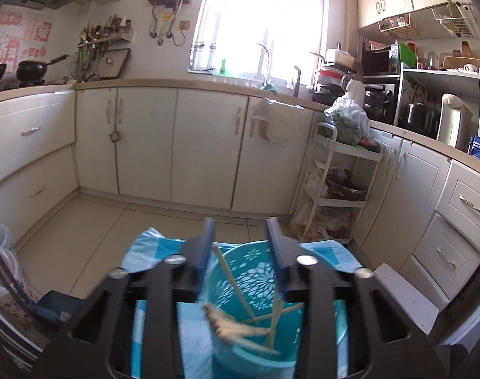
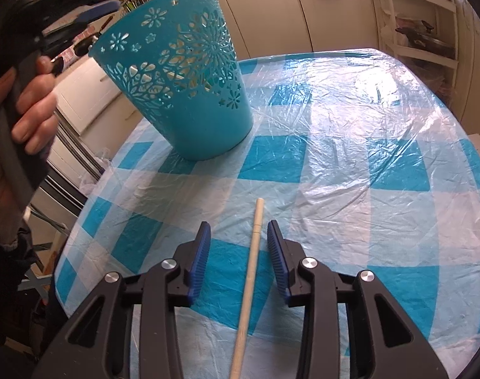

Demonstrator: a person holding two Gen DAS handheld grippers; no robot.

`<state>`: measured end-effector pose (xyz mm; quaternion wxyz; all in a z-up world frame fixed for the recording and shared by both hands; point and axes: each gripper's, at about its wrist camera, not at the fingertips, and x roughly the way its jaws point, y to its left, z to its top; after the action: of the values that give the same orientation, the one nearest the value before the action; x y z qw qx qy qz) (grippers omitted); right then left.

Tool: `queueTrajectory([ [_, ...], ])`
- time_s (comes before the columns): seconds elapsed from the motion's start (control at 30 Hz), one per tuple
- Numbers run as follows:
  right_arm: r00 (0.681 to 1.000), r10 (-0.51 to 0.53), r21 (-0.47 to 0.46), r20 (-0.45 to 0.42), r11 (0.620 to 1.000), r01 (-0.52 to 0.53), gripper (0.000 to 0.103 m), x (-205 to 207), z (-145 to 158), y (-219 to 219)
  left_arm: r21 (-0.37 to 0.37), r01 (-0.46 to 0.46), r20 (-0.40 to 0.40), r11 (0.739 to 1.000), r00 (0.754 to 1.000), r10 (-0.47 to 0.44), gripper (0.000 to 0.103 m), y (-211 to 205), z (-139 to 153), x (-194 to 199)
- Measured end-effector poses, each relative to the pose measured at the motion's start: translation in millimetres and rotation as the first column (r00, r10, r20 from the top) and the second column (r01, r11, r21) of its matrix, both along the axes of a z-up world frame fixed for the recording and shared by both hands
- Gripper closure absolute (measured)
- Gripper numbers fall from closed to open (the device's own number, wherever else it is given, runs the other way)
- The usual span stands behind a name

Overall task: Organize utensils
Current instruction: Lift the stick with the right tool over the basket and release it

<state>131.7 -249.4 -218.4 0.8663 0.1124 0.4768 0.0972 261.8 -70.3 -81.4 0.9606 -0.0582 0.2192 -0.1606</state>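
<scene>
Checkered tablecloth (image 2: 350,158), right gripper (image 2: 239,237) parted around chopstick (image 2: 251,271) (untouched), left gripper (image 1: 241,237) parted above basket (image 1: 255,300)

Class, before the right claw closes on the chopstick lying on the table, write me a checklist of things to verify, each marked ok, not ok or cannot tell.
1. Chopstick lies between the right claw pads, not yet pinched: ok.
2. Chopstick centred between the pads: not ok, it sits nearer the right pad.
3. Teal bucket stands upright on the checked tablecloth: ok.
4. Left claw is open with nothing in its grip: ok.
5. Left claw is clear of the bucket mouth: not ok, it hovers right over the rim.
6. Room in the bucket for another chopstick beside the chopsticks in the bucket: ok.
</scene>
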Motion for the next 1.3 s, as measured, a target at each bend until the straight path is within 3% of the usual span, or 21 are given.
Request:
queueTrajectory([
  [0.13, 1.000, 0.009, -0.075, -0.016, 0.997, -0.010, 0.068, -1, 1, 5, -0.027, -0.076, 0.033, 0.997, 0.996, 0.077, 0.034, 42, 5, -30],
  [0.2, 1.000, 0.014, -0.150, -0.016, 0.989, -0.016, 0.079, -1, 1, 11, -0.046, -0.128, 0.026, 0.991, 0.991, 0.130, 0.022, 62, 0, -43],
  [0.3, 0.999, 0.033, -0.267, -0.007, 0.963, -0.034, 0.091, -2, 0, 21, -0.072, -0.188, -0.050, 0.979, 0.981, 0.185, 0.020, 89, -25, -56],
  [0.4, 0.999, 0.032, -0.297, 0.000, 0.954, -0.030, 0.097, -5, 0, 23, -0.066, -0.209, -0.154, 0.976, 0.968, 0.197, 0.020, 100, -58, -61],
  [0.53, 1.000, -0.009, -0.157, 0.025, 0.987, 0.013, 0.097, -14, 12, 6, -0.049, -0.183, -0.251, 0.982, 0.954, 0.166, 0.019, 93, -96, -70],
  [0.67, 0.988, -0.021, 0.012, 0.153, 1.000, 0.019, 0.097, -18, 61, -8, -0.040, -0.146, -0.301, 0.988, 0.945, 0.128, 0.019, 83, -118, -72],
  [0.87, 0.921, -0.034, 0.173, 0.387, 0.984, -0.037, 0.097, 4, 149, -6, -0.052, -0.150, -0.335, 0.987, 0.934, 0.124, 0.019, 82, -132, -68],
  [1.07, 0.820, -0.082, 0.187, 0.566, 0.982, -0.030, 0.097, 53, 205, 13, -0.063, -0.156, -0.349, 0.986, 0.929, 0.124, 0.017, 83, -134, -64],
  [1.23, 0.736, -0.173, 0.138, 0.654, 0.984, 0.109, 0.097, 97, 209, 28, -0.047, -0.153, -0.347, 0.987, 0.929, 0.127, 0.016, 79, -133, -64],
  [1.3, 0.722, -0.197, 0.103, 0.663, 0.980, 0.173, 0.097, 105, 201, 34, -0.042, -0.154, -0.346, 0.987, 0.929, 0.130, 0.015, 78, -132, -64],
])
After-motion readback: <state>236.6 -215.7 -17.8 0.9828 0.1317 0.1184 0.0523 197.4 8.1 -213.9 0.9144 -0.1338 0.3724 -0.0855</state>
